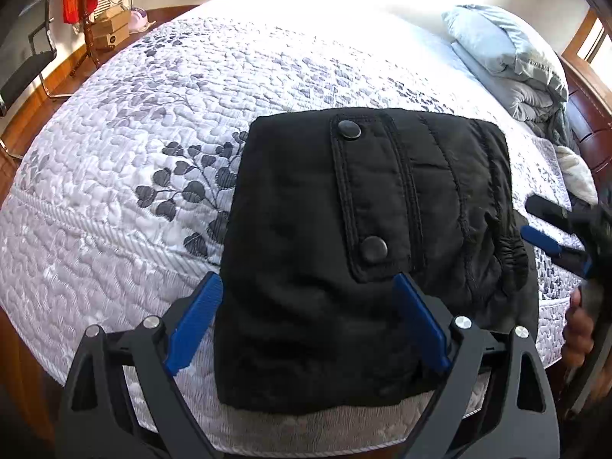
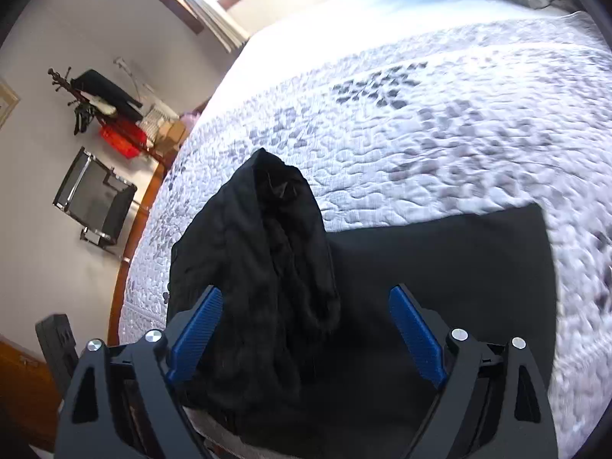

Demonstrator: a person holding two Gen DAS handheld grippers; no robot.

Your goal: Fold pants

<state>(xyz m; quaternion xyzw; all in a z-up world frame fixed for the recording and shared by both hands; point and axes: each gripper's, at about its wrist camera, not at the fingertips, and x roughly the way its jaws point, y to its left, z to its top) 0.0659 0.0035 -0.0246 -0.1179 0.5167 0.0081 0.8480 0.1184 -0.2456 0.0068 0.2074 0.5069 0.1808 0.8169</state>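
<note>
Black padded pants [image 1: 367, 237] lie folded into a compact block on the quilted bed near its front edge, a snap-button flap [image 1: 359, 195] on top. My left gripper [image 1: 308, 321] is open, its blue fingers [image 1: 197, 325] straddling the near end of the bundle without clamping it. My right gripper [image 2: 306, 329] is open too, hovering over the pants [image 2: 260, 287], which show as a rumpled ridge beside a flat dark panel [image 2: 451, 267]. The right gripper also shows at the right edge of the left wrist view [image 1: 550, 229], beside the pants.
The white quilt with grey leaf print [image 1: 183, 122] covers the bed. Folded grey-blue bedding [image 1: 508, 61] lies at the far right. A black chair [image 1: 23, 72], a coat stand and boxes [image 1: 107, 26] stand on the wooden floor to the left.
</note>
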